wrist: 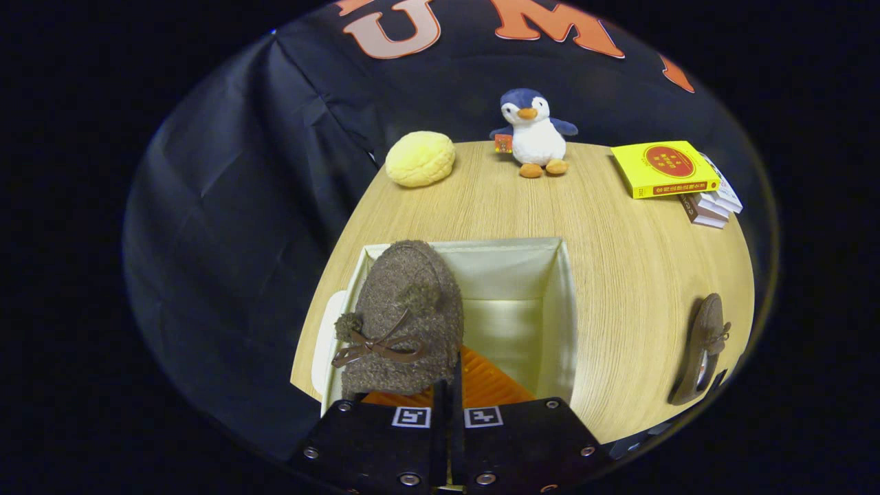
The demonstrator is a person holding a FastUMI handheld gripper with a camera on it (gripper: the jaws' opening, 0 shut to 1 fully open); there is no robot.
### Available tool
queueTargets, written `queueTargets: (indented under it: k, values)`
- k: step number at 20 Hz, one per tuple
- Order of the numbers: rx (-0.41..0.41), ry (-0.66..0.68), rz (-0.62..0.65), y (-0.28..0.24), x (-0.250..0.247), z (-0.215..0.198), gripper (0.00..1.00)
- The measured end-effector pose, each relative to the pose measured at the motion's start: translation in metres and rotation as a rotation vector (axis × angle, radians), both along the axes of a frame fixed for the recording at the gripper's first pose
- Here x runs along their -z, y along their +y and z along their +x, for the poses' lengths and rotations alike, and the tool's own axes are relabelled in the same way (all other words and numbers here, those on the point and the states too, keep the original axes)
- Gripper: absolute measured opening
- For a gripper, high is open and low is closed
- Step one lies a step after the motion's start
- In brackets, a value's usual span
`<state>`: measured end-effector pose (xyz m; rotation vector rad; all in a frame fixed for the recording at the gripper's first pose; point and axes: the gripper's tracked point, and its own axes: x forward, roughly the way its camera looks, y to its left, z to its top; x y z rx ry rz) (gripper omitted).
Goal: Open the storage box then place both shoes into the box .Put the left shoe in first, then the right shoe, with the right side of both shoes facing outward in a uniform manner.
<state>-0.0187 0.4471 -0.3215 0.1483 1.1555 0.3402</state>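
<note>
A wooden table (619, 275) fills the scene, backed by the booth's dark cloth wall. Going from left to right, a pale flat piece, perhaps the box's lid (323, 344), pokes out just beside the left wall of the storage box (560, 309); too little of it shows to be sure what it is. The box itself stands open on the near part of the table, cream-lined, with its walls upright.

A brown fuzzy shoe (405, 309) with pompoms and a leather bow hangs over the left half of the box, its toe pointing away toward the far wall and its heel end down at the fingers. The orange inside of the shoe shows just ahead of the fingers. The gripper (447, 405) has its two fingers drawn close together with only a thin slit between them, and they appear clamped on the heel edge of this shoe, though the exact contact is hidden under the shoe's rim. The right half of the box is bare down to its floor.

Farther back on the table sit a yellow round plush bun (420, 159), then a toy penguin (535, 132), standing upright, then a yellow book (663, 168) lying on top of a small stack of books (711, 206). At the far right, well apart from the box, the second brown shoe (701, 347) lies on the table near its edge.
</note>
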Motion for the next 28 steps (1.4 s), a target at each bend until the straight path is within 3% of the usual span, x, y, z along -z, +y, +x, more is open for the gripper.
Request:
queueTargets:
  k: [9, 13, 19, 22, 28]
  values:
    - [0.045, 0.167, -0.082, 0.029, 0.057, -0.016, 0.07]
    - [0.001, 0.256, -0.068, 0.038, 0.071, -0.037, 0.21]
    - [-0.037, 0.229, 0.061, 0.035, 0.039, -0.043, 0.44]
    - [-0.058, 0.168, 0.133, 0.021, 0.006, -0.039, 0.6]
    - [-0.061, -0.027, 0.191, -0.053, -0.053, -0.022, 0.81]
